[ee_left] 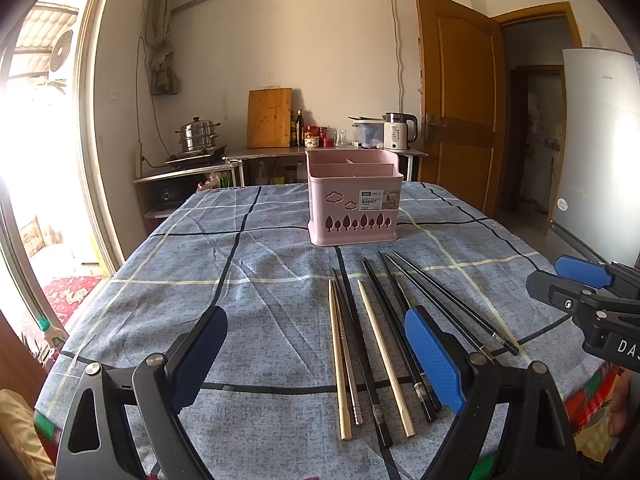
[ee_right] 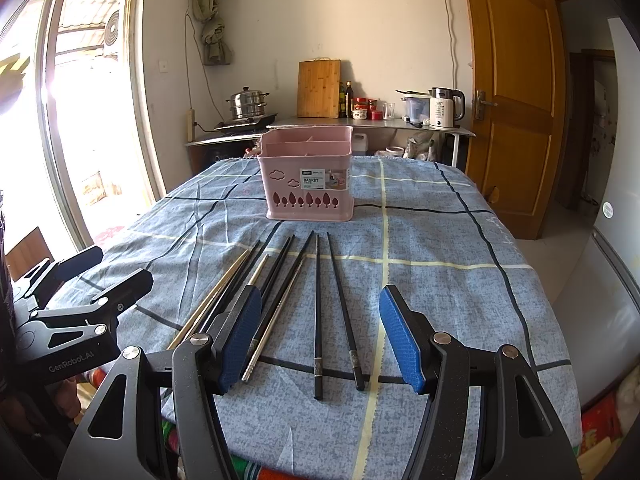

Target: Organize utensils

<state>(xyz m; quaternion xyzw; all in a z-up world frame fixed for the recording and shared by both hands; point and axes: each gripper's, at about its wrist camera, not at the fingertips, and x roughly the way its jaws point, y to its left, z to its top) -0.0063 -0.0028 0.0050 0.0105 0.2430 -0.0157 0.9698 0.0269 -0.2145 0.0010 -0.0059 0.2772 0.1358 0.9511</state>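
Both wooden chopsticks [ee_left: 340, 360] are shown whole only in the left view; in the right view they are partly hidden. Jaws of left gripper [ee_left: 316, 360] and right gripper [ee_right: 320, 332] are spread wide, empty.

Counter [ee_left: 280, 153] against far wall: cutting board [ee_left: 269, 118] leaning upright, kettle [ee_left: 398, 131] at right end, steamer pot [ee_left: 198, 135] left, wooden door [ee_left: 460, 96] beyond kettle.

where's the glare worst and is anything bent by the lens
Left wrist view: the doorway at far left is blown out to white, and its frame bows in a curve. Right wrist view: the same bright opening washes out the left edge; the brown wooden door leans and curves. In both views the pink plastic utensil basket and the chopsticks on the blue checked tablecloth stay sharp and evenly lit.
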